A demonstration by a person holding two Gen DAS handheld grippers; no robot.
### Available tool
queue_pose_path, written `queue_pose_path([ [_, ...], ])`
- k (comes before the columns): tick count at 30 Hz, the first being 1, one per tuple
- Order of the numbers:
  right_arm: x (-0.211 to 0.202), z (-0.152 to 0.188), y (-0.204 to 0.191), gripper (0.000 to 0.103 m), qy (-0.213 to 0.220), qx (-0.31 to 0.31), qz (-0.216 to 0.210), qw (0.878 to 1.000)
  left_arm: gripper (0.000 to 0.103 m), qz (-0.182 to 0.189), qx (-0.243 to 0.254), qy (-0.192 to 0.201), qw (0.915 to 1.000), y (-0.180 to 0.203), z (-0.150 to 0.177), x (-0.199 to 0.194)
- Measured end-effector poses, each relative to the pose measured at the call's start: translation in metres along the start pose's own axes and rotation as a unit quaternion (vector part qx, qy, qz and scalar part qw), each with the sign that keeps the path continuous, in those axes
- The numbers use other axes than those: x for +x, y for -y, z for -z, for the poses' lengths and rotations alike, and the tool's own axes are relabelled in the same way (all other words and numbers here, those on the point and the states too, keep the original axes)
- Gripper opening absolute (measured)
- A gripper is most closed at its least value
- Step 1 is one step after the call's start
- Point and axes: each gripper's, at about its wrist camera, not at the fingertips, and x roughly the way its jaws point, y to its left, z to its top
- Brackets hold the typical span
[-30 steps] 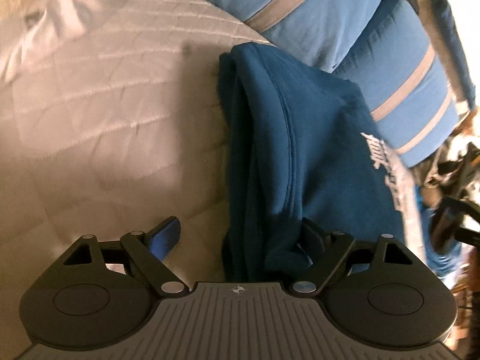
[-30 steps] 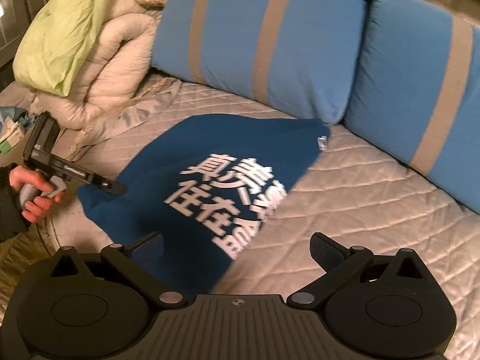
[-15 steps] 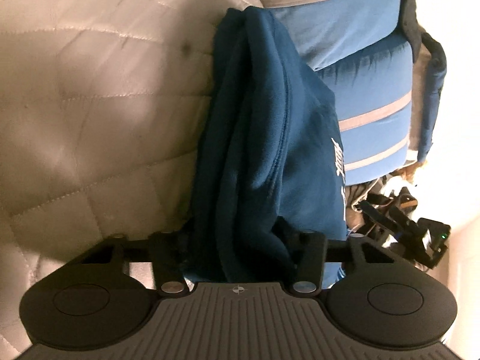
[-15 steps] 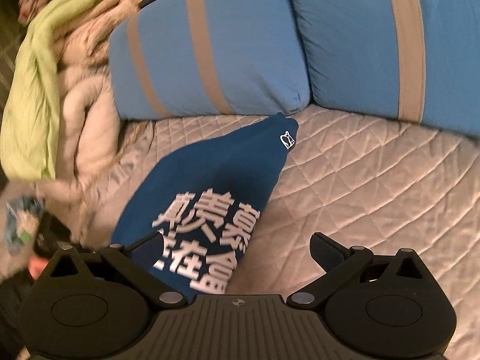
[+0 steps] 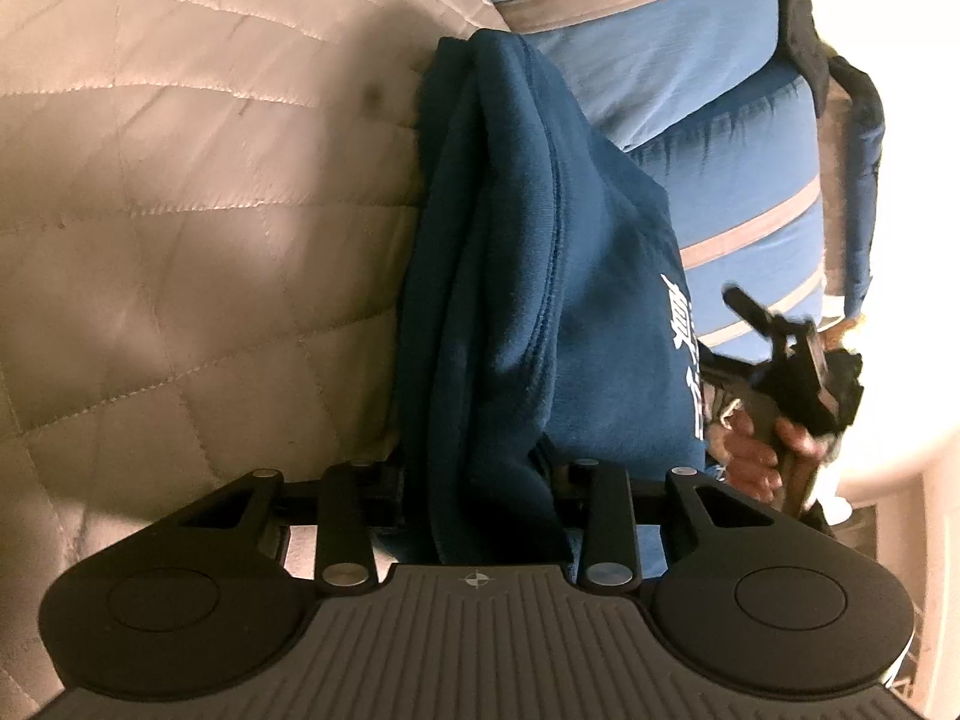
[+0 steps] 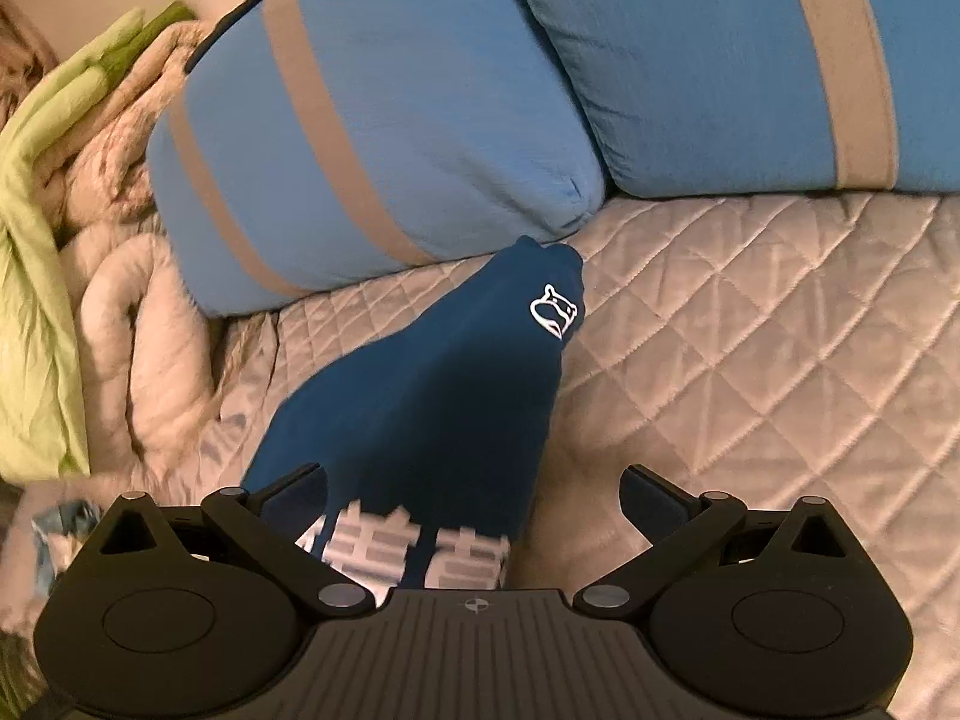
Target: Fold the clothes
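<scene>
A dark blue sweatshirt (image 5: 528, 300) with white printed characters is bunched into a thick fold and hangs lifted over the quilted bed. My left gripper (image 5: 480, 474) is shut on its near end, and the cloth hides the fingertips. The sweatshirt also shows in the right wrist view (image 6: 432, 408), stretching away to a small white logo at its far tip. My right gripper (image 6: 474, 492) is open, with the printed part of the sweatshirt lying between and below its fingers. In the left wrist view it (image 5: 786, 360) is seen at the right, held in a hand.
The beige quilted bedspread (image 5: 180, 210) covers the bed (image 6: 750, 360). Two blue pillows with grey stripes (image 6: 384, 138) lean at the back, just past the sweatshirt's tip. A crumpled beige duvet (image 6: 126, 300) and a green cloth (image 6: 36, 240) lie at the left.
My left gripper closed on the sweatshirt's edge and lifted it, bunching the cloth. My right gripper stayed open and moved in over the printed part.
</scene>
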Motion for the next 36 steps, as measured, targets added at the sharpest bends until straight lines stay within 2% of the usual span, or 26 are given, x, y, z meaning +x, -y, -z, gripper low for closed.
queue_pose_path([
  [6,0.043,-0.010,0.017,0.102,0.015,0.053,-0.041,0.998,0.036,0.002,0.003,0.004,1.0000,0.000,0.001,0.000],
  [8,0.059,-0.009,0.020,0.100,0.006,0.063,-0.053,0.997,0.035,0.003,0.003,0.003,1.0000,0.001,0.001,0.002],
  [10,0.076,-0.006,0.022,0.089,-0.012,0.071,-0.064,0.995,0.035,0.005,0.004,0.005,1.0000,0.002,0.001,0.002],
  [12,0.083,-0.001,0.018,0.088,-0.013,0.058,-0.061,0.996,0.033,0.006,0.005,0.008,0.9999,0.003,0.002,0.002],
  [14,0.083,0.000,0.012,0.060,-0.012,0.035,-0.050,0.998,0.030,0.008,0.010,0.017,0.9998,0.008,0.004,0.001],
  [15,0.080,-0.001,0.010,0.034,-0.015,0.033,-0.043,0.998,0.028,0.006,0.018,0.023,0.9996,0.013,0.005,-0.002],
  [16,0.076,-0.003,0.010,0.025,-0.020,0.040,-0.049,0.998,0.027,0.003,0.026,0.029,0.9992,0.019,0.007,-0.004],
  [18,0.063,-0.003,0.001,0.023,-0.010,0.026,-0.054,0.998,0.026,-0.007,0.056,0.041,0.9975,0.037,0.012,-0.011],
  [24,0.025,-0.003,-0.033,0.022,0.023,-0.022,-0.056,0.998,0.024,-0.001,0.093,0.069,0.9933,0.066,0.026,-0.035],
  [29,0.014,-0.021,-0.072,0.022,0.040,-0.051,-0.078,0.995,0.024,-0.012,0.103,0.129,0.9863,0.081,0.020,-0.075],
  [31,0.013,-0.036,-0.100,0.022,0.055,-0.067,-0.102,0.991,0.025,-0.027,0.114,0.167,0.9790,0.090,0.013,-0.098],
  [33,0.021,-0.054,-0.131,0.025,0.075,-0.093,-0.120,0.986,0.029,-0.063,0.121,0.214,0.9672,0.100,0.003,-0.121],
  [34,0.025,-0.063,-0.146,0.033,0.085,-0.107,-0.129,0.982,0.033,-0.088,0.130,0.227,0.9613,0.103,-0.003,-0.127],
  [35,0.031,-0.067,-0.158,0.042,0.092,-0.116,-0.117,0.982,0.035,-0.115,0.138,0.238,0.9545,0.107,-0.009,-0.131],
  [36,0.038,-0.068,-0.167,0.074,0.098,-0.122,-0.093,0.983,0.037,-0.127,0.141,0.242,0.9516,0.108,-0.007,-0.133],
])
